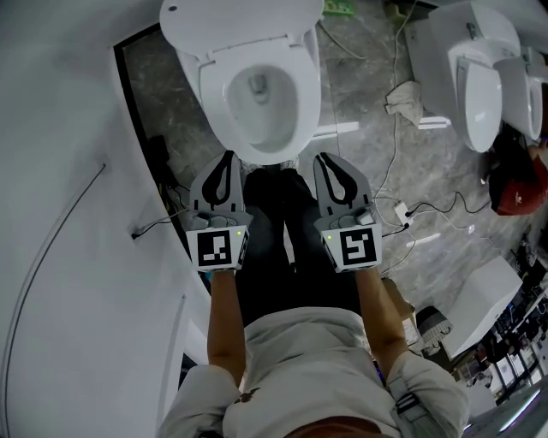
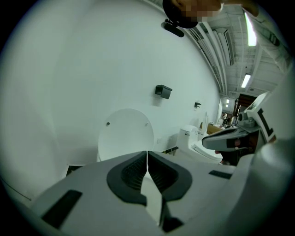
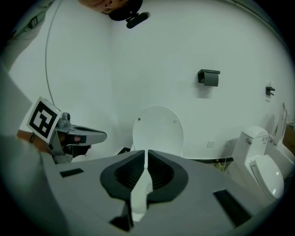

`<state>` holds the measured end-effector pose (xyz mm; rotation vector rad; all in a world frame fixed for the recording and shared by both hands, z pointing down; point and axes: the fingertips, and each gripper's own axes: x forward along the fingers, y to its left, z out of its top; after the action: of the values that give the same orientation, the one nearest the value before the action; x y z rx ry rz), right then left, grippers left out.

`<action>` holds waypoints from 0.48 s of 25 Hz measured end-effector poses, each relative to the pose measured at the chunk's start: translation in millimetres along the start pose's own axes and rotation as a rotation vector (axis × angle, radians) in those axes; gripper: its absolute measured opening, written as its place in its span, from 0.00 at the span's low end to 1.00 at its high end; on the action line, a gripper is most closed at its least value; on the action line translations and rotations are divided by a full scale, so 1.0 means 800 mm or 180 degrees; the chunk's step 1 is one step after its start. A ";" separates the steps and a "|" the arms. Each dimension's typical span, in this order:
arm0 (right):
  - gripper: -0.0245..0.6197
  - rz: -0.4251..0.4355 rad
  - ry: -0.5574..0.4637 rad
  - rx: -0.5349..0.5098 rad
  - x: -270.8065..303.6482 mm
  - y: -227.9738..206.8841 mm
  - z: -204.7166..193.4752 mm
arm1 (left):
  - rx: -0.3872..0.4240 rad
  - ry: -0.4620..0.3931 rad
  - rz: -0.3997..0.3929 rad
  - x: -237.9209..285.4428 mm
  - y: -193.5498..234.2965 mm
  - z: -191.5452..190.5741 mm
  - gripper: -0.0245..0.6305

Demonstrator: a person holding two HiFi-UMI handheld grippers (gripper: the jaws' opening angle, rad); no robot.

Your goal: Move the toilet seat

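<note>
Wall point(image 1: 60, 128), white, bounding the scene at far left; toilet point(image 1: 257, 141) stands close beside it

Next, left gripper point(image 1: 229, 159): fingers point(image 2: 134, 171) pressed fully together with nothing between them, held low with tips just short of the bowl's front rim, probably so they can nudge under the seat's edge

Centre, toilet seat point(image 1: 214, 94): white ring lying down on the bowl, lid point(image 1: 240, 21) raised behind it; neither gripper touches the seat

Then right gripper point(image 1: 325, 159): fingers likewise together and empty, level with its partner on the bowl's other side, which suggests a two-handed lift

Further right, cloth point(image 1: 402, 98) crumpled on the grey floor point(image 1: 368, 94), beside more toilets point(image 1: 479, 85)

Writing: none legible; marker cubes point(image 1: 221, 248) bear only black-and-white square patterns, no brand visible
</note>
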<state>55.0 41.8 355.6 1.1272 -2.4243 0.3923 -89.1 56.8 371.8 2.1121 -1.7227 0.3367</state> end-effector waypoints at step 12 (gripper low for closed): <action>0.07 -0.0069 0.0268 0.0026 0.023 -0.006 -0.092 | -0.0066 0.0147 0.0009 0.013 0.003 -0.074 0.07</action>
<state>67.5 58.0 428.7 1.1167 -2.3379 0.4342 -85.6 73.5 429.7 2.0713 -1.6960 0.3640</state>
